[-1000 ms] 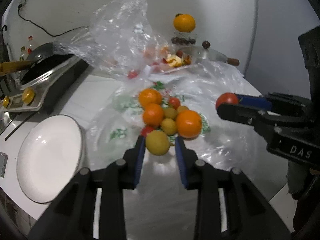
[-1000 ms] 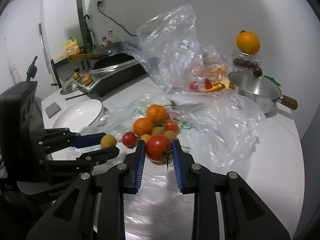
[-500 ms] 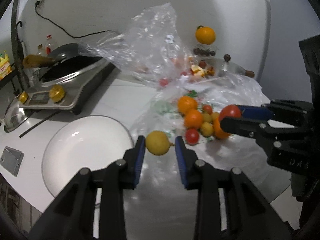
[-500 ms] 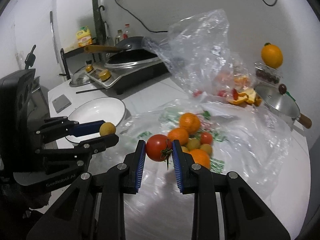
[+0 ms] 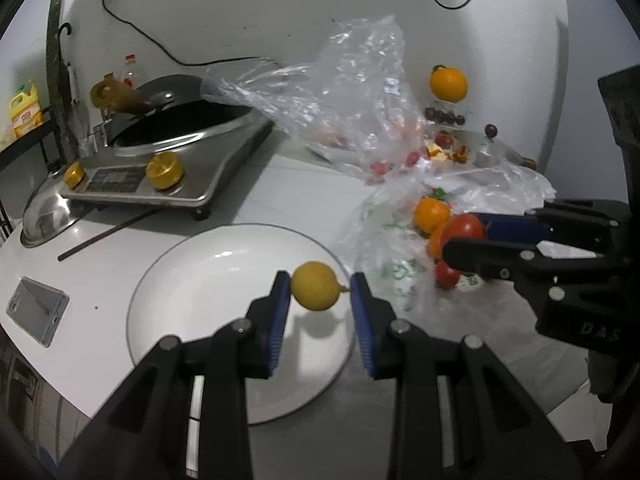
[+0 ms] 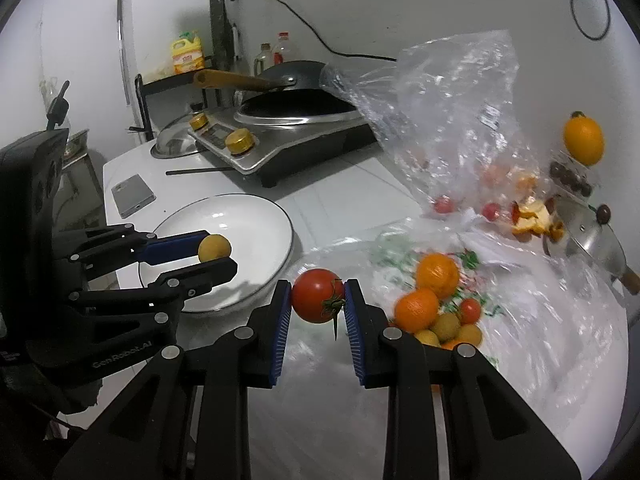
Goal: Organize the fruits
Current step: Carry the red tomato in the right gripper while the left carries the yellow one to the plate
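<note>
My left gripper [image 5: 320, 290] is shut on a small yellow fruit [image 5: 315, 286] and holds it above the right part of the white plate [image 5: 192, 280]. It also shows in the right wrist view [image 6: 216, 254], over the plate [image 6: 248, 216]. My right gripper [image 6: 316, 300] is shut on a red tomato [image 6: 316, 300] with a green stem, held just right of the plate's rim. The tomato also shows in the left wrist view [image 5: 464, 230]. A pile of oranges [image 6: 436, 274], small tomatoes and yellow fruits lies on a flat plastic bag [image 6: 540, 320].
An induction cooker with a black wok [image 5: 180, 148] stands behind the plate. A phone [image 5: 36, 310] lies left of the plate, a steel lid [image 5: 44, 216] further back. A crumpled clear bag [image 5: 352, 92], a steel pot [image 6: 600, 240] and an orange [image 5: 448, 84] stand at the back right.
Both grippers have moved left, away from the fruit pile. The left one now holds the yellow fruit over the plate; the right one brought the tomato to the plate's edge.
</note>
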`<state>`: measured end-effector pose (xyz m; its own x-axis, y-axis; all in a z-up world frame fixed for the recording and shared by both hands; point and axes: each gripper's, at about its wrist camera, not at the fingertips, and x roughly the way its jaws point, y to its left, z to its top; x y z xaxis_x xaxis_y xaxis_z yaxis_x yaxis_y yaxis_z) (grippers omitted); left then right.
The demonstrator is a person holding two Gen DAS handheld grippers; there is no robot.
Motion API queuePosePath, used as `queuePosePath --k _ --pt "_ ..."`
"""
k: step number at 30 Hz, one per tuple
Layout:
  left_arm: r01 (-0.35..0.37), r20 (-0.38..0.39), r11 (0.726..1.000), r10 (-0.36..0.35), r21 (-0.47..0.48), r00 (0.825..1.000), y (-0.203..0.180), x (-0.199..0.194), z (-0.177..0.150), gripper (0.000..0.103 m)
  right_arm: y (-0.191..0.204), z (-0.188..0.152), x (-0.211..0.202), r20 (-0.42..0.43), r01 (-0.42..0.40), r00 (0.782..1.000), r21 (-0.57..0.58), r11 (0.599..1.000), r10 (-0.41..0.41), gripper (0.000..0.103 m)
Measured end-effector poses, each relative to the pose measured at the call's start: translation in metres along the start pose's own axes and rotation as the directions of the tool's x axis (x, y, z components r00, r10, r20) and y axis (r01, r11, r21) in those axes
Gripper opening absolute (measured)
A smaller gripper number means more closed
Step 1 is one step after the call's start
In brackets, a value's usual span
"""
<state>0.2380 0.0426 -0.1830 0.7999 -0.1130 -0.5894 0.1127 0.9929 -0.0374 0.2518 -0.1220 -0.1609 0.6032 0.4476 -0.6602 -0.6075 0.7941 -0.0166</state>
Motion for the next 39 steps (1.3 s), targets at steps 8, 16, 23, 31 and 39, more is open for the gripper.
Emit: queuePosePath --k 8,16,23,31,39 --pt "-0.039 -0.009 0.999 0.039 -0.016 0.999 0.032 0.007 -0.003 0.032 0.015 0.014 0.021 -0.012 -0.007 1.000 -0.021 1.000 0.007 0.029" --pt "-0.114 -0.011 0.993 0.114 0.018 0.993 0.052 0.018 -0.008 0.032 0.028 0.024 0.045 -0.036 -0.029 0.999 -0.039 0.999 0.027 0.029" --pt "-0.149 -0.015 0.988 0.149 0.038 0.989 0.072 0.033 -0.009 0.032 0.038 0.038 0.065 -0.051 -0.034 0.998 -0.063 0.997 0.031 0.029" --pt "-0.146 -0.041 0.988 0.148 0.046 0.988 0.086 0.050 -0.009 0.032 0.047 0.047 0.091 -0.073 -0.049 0.996 -0.068 0.996 0.044 0.029" --pt "-0.153 -0.085 0.986 0.158 0.058 0.984 0.095 0.064 -0.014 0.032 0.057 0.052 0.119 -0.116 -0.074 0.991 -0.084 0.994 0.064 0.029"
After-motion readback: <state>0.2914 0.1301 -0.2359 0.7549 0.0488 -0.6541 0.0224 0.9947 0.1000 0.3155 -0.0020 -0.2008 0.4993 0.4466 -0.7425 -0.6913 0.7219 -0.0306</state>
